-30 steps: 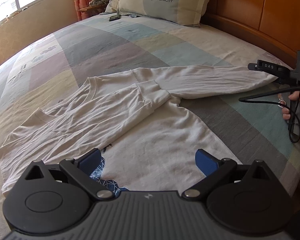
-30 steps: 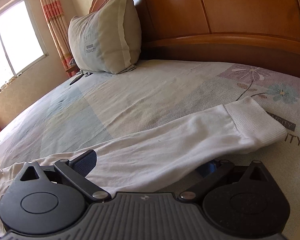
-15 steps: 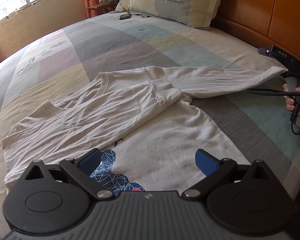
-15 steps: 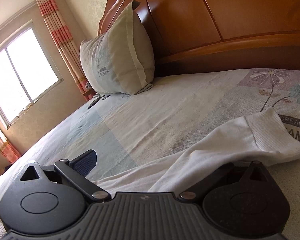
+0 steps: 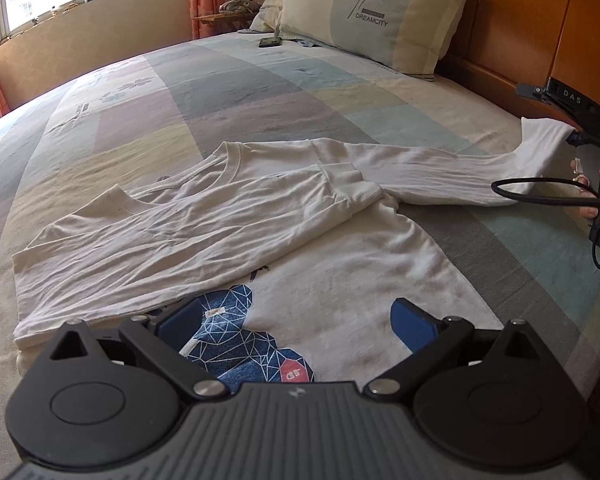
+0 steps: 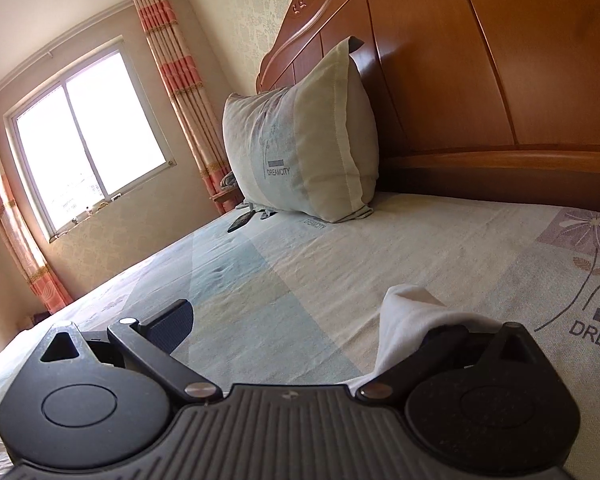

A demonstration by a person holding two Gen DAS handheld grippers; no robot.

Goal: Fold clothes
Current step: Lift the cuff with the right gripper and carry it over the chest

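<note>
The white shirt (image 5: 340, 280) lies flat on the bed (image 5: 220, 92), one sleeve folded across its chest. The other sleeve (image 5: 460, 168) stretches toward the headboard (image 5: 540, 20), its cuff lifted by the right gripper (image 5: 572, 136) (fingers not clearly seen), probably for folding inward. The left gripper (image 5: 296, 320) hovers over the shirt's hem, fingers spread.

Shirt (image 5: 340, 280) spread on bed (image 5: 220, 92), pillow (image 5: 376, 12) behind against headboard (image 6: 500, 80), window (image 6: 88, 136) far left

Left wrist view sat low over the shirt (image 5: 340, 280), pillow (image 5: 380, 12) at 1 o'clock; right wrist view skimmed the bedspread (image 6: 340, 264), sharing that pillow (image 6: 300, 152)
</note>
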